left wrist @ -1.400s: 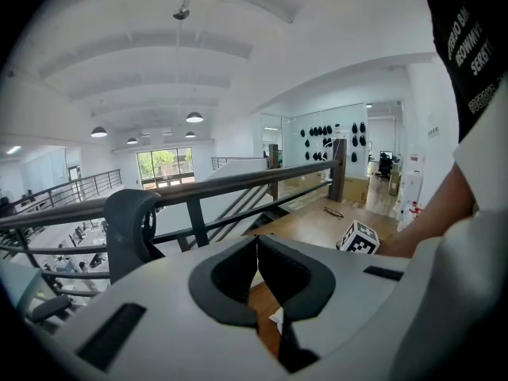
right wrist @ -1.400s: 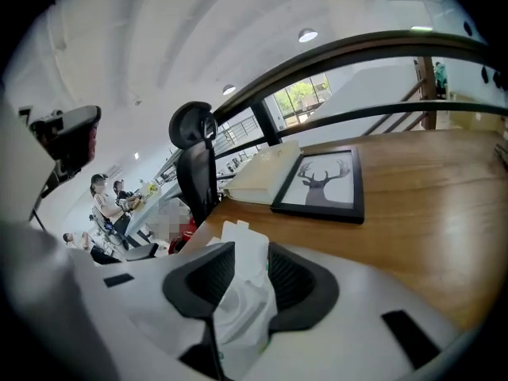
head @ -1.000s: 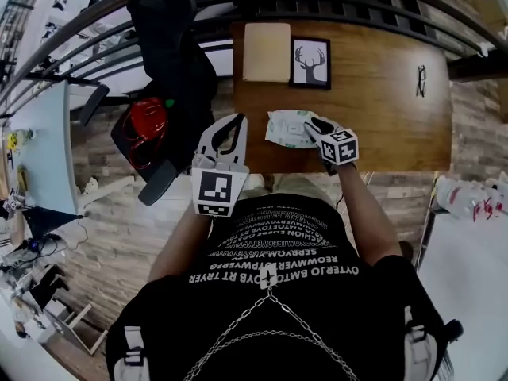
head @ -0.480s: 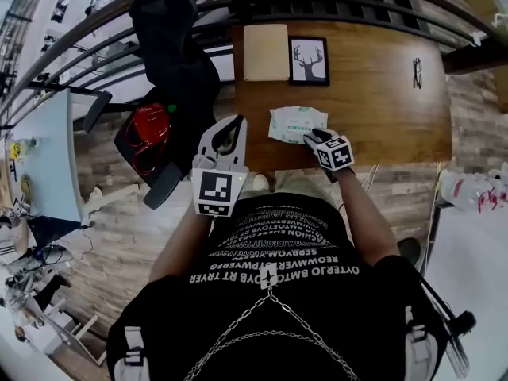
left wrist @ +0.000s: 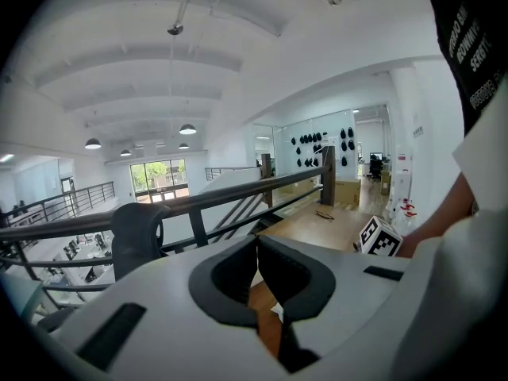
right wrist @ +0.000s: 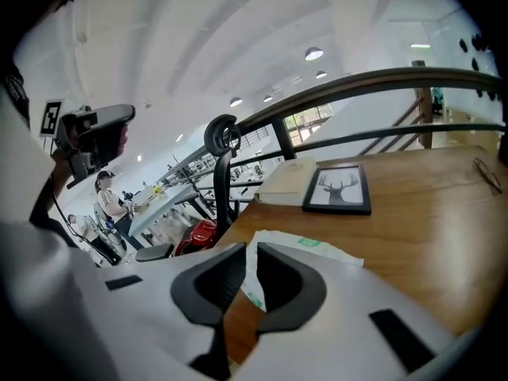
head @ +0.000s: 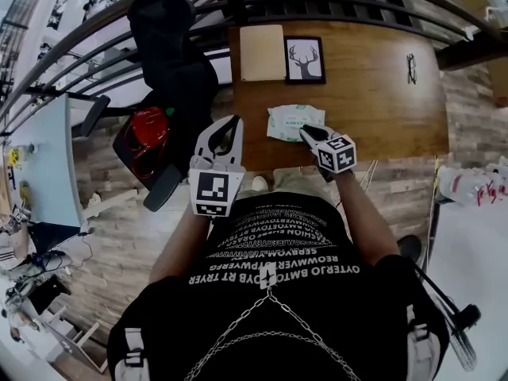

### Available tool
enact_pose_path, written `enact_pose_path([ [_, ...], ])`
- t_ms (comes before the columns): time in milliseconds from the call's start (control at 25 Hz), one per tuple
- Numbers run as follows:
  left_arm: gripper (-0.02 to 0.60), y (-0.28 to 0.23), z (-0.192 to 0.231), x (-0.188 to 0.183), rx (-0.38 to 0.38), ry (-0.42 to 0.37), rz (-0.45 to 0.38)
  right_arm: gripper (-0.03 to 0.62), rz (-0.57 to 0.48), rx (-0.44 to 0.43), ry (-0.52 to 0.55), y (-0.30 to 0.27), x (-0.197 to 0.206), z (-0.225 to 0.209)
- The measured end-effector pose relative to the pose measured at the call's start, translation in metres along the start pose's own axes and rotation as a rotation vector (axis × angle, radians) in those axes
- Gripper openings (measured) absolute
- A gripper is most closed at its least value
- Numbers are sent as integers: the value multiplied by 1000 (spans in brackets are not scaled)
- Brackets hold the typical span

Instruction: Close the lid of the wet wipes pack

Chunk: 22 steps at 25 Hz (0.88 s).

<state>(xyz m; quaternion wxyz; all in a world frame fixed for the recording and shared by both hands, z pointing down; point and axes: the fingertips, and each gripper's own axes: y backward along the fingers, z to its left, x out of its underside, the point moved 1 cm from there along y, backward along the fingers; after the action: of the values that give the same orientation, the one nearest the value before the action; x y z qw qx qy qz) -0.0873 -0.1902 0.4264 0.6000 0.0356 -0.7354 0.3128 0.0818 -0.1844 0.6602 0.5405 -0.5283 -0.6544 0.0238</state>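
Observation:
The wet wipes pack (head: 294, 122) is white with a green label and lies flat on the wooden table (head: 381, 109), near its front edge; its lid looks down. My right gripper (head: 308, 135) hovers just off the pack's near right corner. Its jaws are closing to a narrow gap with nothing between them. In the right gripper view the pack (right wrist: 295, 239) shows just beyond the right gripper (right wrist: 252, 246). My left gripper (head: 228, 125) is shut and empty, held off the table's left edge. In its own view the left gripper (left wrist: 258, 237) points past the railing.
A framed deer picture (head: 305, 60) and a beige notebook (head: 262, 52) lie at the back of the table, with glasses (head: 411, 67) at the far right. A black office chair (head: 171, 46) and a red bag (head: 147, 125) stand left of the table. A dark railing runs behind.
My right gripper has drawn back off the pack toward the table's front edge and lifted, and its jaws have narrowed. The pack now lies uncovered. The left gripper has hardly moved.

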Motion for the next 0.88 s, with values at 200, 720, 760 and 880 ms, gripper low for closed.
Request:
enact_pose_path([
  [200,28,4,-5,2,5,-7,1,21,10,37,44,-16,-9,3],
  [720,28,17,-6,11,-24,-8,34,17,181,116,-10,-46,39,-18],
  [760,28,18,-5,12,-26,-9,37,17,189,119,-12,-48,41,-19],
  [880,28,20,-4,14,-35,-11,41,17,210,120,-14,-54,50,-21],
])
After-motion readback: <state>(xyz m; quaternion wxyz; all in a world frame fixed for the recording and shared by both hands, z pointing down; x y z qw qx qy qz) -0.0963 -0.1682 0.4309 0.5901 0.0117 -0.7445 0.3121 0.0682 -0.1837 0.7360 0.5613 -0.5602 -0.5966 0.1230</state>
